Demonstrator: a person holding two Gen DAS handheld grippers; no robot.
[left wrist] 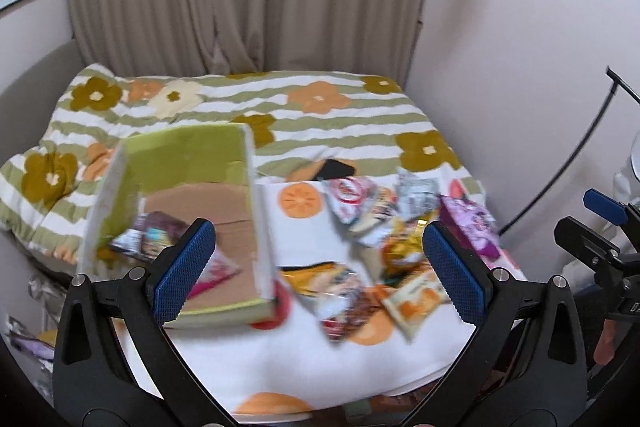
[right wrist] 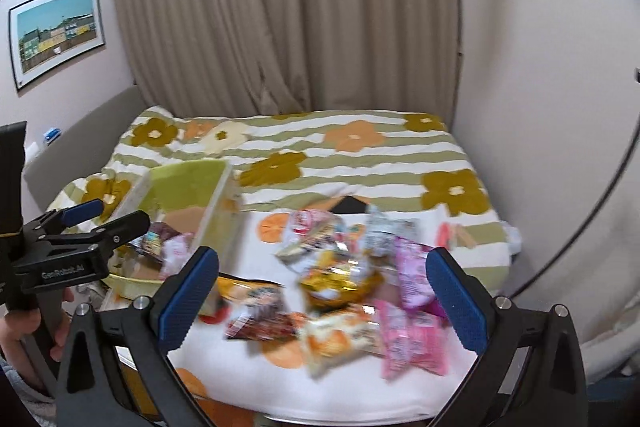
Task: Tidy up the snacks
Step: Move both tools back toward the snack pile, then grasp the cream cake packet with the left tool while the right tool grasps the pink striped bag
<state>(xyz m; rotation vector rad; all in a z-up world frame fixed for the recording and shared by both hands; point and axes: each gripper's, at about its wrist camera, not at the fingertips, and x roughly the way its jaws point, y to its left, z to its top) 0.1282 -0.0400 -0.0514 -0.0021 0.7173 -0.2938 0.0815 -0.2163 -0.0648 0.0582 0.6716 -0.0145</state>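
Note:
A green box [left wrist: 188, 163] with a cardboard floor stands tilted on the left of the bed and holds a few snack packets [left wrist: 160, 235]. A loose pile of snack packets [left wrist: 376, 223] lies to its right on a white cloth with orange prints [left wrist: 304, 359]. My left gripper [left wrist: 318, 239] is open and empty, hovering between box and pile. My right gripper [right wrist: 322, 263] is open and empty above the pile [right wrist: 340, 279], which includes pink packets [right wrist: 412, 339] and a gold one. The box [right wrist: 188, 183] sits to its left. Each gripper shows at the edge of the other's view.
A striped floral duvet [left wrist: 320, 115] covers the bed behind the cloth. A black phone [right wrist: 350, 205] lies at the cloth's far edge. Beige curtains [right wrist: 288, 27] hang behind, a wall stands to the right, and a framed picture [right wrist: 56, 35] hangs on the left.

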